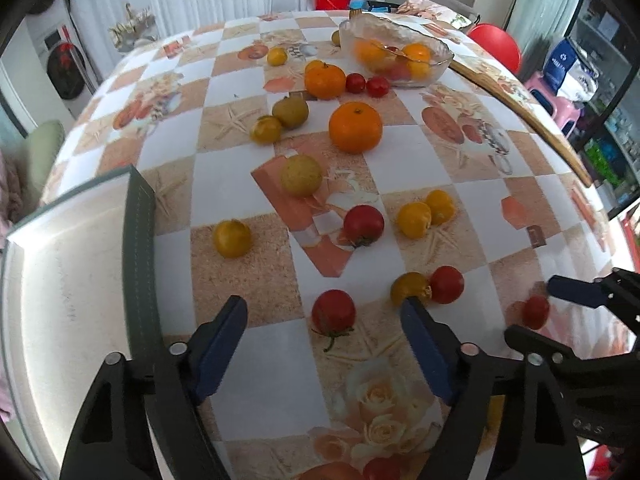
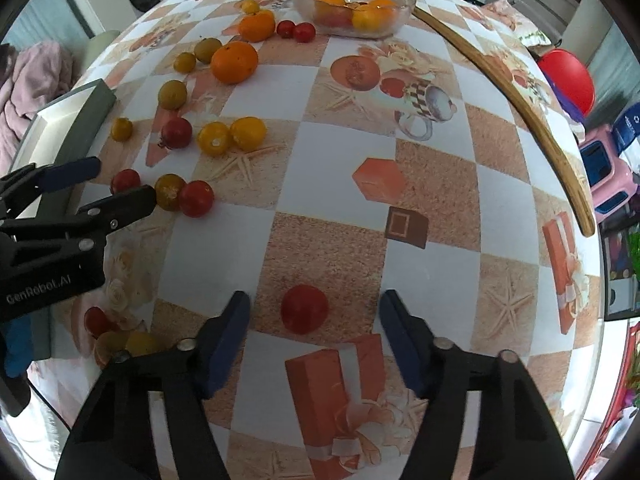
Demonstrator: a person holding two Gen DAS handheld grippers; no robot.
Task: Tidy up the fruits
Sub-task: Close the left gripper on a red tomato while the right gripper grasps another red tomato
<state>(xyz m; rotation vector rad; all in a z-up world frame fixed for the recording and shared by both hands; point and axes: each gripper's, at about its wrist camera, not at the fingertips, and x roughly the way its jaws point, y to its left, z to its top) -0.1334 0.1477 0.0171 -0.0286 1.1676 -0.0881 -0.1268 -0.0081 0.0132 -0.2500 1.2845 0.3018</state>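
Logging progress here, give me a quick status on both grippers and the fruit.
Left gripper open around a red tomato. Right gripper open around another red tomato. Glass bowl partly filled; loose fruit across the table. Nothing blocking.

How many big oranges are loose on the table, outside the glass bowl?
2. Near orange sits mid-table; far orange lies beside two red tomatoes by the glass bowl. None appear hidden.

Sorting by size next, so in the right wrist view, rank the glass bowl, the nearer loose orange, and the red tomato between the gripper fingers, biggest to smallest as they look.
1. glass bowl
2. red tomato, inflated by nearness to the camera
3. orange, close to the tomato in apparent size, so that order is unsure
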